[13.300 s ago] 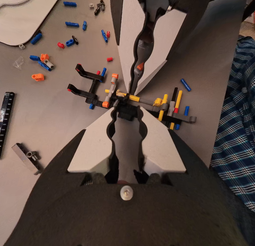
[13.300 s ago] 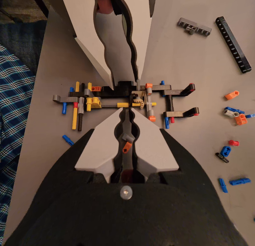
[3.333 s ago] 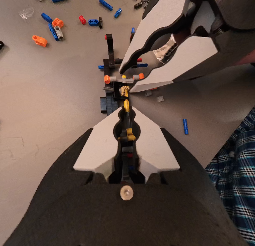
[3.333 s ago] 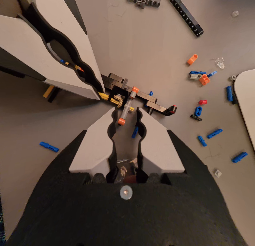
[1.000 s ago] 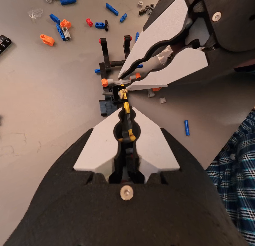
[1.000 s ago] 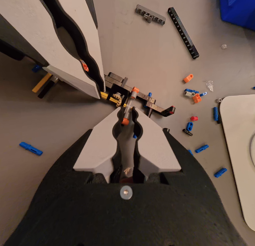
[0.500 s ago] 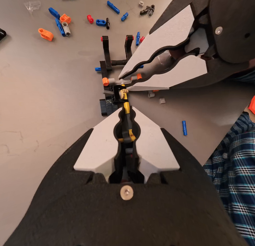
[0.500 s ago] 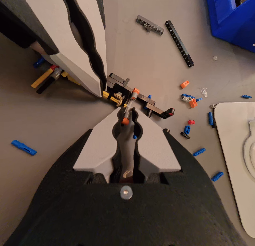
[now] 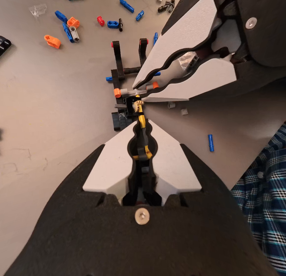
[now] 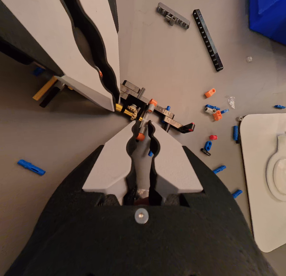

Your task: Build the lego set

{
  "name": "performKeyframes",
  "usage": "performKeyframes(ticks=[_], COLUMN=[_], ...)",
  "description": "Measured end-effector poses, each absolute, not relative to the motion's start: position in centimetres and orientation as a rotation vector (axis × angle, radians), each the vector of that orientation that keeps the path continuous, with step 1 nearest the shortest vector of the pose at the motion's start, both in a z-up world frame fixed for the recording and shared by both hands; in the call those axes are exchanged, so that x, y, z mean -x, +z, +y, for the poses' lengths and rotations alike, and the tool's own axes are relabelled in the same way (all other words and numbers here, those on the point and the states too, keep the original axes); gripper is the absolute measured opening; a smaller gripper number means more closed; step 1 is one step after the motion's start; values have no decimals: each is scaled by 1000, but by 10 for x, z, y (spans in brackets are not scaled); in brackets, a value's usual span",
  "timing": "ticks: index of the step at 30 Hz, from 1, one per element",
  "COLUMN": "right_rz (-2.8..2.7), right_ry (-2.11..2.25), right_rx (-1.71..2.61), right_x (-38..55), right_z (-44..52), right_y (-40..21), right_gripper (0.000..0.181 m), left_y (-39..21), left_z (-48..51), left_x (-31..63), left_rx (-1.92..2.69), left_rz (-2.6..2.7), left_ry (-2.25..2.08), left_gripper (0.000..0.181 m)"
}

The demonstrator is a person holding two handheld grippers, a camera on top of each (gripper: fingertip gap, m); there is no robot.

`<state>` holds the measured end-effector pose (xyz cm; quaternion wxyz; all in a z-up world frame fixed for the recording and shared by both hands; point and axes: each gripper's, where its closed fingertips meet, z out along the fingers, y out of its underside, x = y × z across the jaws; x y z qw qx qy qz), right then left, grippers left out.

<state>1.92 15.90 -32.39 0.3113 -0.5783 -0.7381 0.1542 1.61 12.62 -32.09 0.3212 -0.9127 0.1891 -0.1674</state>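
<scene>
The lego assembly (image 9: 119, 70) is a black frame with a yellow axle, a tan gear (image 9: 137, 106) and a grey cross axle with orange ends (image 9: 123, 92). My left gripper (image 9: 142, 120) is shut on the assembly's yellow-axle end, which runs back between its fingers. My right gripper (image 10: 142, 122) is shut on the grey cross axle (image 10: 147, 112), at right angles to the left one. In the right wrist view the frame (image 10: 168, 116) and the gear (image 10: 133, 112) lie just past its tips. A clear plastic scrap (image 9: 187, 59) sits deep between the right fingers.
Loose blue pins (image 9: 126, 3), orange connectors (image 9: 52, 39) and red bits lie on the grey table beyond the assembly. A long black beam (image 10: 207, 39), a grey beam (image 10: 173, 16), a blue bin (image 10: 269, 13) and a white tray (image 10: 263, 175) are nearby. A plaid sleeve (image 9: 263, 191) is at the right. The tips of both grippers are at nearly the same place. The grey beam (image 10: 173, 16) is about equally far from each gripper, around 15 centimeters.
The right gripper, open beside the grey cross axle 3.3 s ago, has shut on it. The left gripper keeps its hold. Both have only shifted slightly in the last second.
</scene>
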Motion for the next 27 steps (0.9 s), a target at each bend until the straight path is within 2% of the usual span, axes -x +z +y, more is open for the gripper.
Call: performKeyframes(ticks=[1,17,27], right_rz=[-1950,-1921,-1899], right_ry=[402,432,544], right_rx=[1528,1515,1599], right_x=[-19,-18,-22], right_z=[159,159,161], right_y=[-324,-324,-320], right_gripper=[8,9,18], left_y=[-321,-320,-320], left_z=[126,126,128], left_x=[-16,-15,-16], left_rx=[2399,2392,2383], left_rz=[496,499,493], left_ry=[-441,-430,-429], left_gripper=[3,3,4])
